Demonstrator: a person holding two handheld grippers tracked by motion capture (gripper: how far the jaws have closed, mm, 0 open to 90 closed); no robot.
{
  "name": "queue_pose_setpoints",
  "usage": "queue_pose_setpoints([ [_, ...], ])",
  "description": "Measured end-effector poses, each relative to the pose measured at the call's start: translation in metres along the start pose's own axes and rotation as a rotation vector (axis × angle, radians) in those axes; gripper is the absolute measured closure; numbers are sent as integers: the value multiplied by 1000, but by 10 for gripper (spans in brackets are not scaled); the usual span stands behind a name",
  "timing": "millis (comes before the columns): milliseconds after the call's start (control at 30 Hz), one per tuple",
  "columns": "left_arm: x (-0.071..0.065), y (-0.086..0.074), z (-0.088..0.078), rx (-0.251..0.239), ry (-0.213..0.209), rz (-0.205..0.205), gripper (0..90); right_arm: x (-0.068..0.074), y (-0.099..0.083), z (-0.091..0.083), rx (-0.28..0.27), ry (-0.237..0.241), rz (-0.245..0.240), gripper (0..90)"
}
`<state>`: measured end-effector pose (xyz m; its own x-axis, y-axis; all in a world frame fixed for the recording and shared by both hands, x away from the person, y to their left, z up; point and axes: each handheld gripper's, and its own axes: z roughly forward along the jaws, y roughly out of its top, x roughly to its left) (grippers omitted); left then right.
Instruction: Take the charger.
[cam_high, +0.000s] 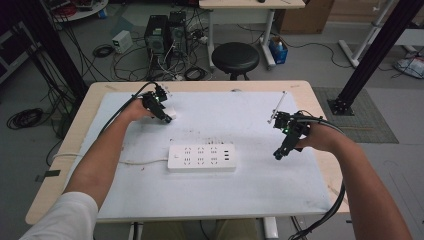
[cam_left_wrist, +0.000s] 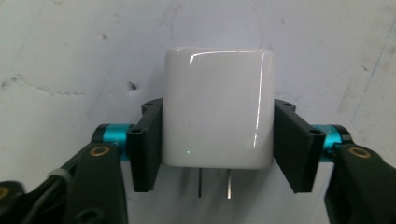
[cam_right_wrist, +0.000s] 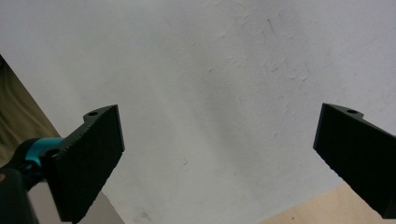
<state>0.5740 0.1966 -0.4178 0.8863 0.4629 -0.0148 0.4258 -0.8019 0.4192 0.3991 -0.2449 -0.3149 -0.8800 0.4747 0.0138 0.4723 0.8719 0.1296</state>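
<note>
Forearms enter low in the high view; left gripper (cam_high: 166, 118) at the mat's far left, pinching a glossy white cube-shaped plug adapter (cam_high: 171, 111); right gripper (cam_high: 278, 155) hovers idle. White power strip (cam_high: 202, 157) lies mid-mat on the white mat (cam_high: 260, 185) (stool, computers, cables behind).

Left gripper view: pads (cam_left_wrist: 146, 144) press the adapter's sides, prongs toward camera. Grasp step; next, lift and turn prongs to the strip.

Right gripper view: jaws spread, empty.

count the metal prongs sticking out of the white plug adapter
2: both prongs poke from the white plug adapter's near end, side by side, between the left tongs clamped on it.
</note>
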Motion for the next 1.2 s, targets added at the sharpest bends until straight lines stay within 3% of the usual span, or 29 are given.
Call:
queue_pose_setpoints([
  [333,-7,1,-6,-6,21,16,424,1,1,0,-1,-7,7,11],
  [600,-24,1,-43,-59,55,-14,424,4,-1,1,-11,-21,5,11],
  [900,-59,-8,-91,-99,90,-68,424,4,-4,5,-25,-34,19,11],
  [1133,-97,-15,-120,-131,80,-33,424,7,-3,4,-50,-53,22,11],
  [1167,-97,-15,-120,-131,80,-33,424,7,-3,4,-50,-53,22,11],
  [1200,-109,-17,-127,-133,83,-12,424,8,-3,3,-53,-57,17,11],
])
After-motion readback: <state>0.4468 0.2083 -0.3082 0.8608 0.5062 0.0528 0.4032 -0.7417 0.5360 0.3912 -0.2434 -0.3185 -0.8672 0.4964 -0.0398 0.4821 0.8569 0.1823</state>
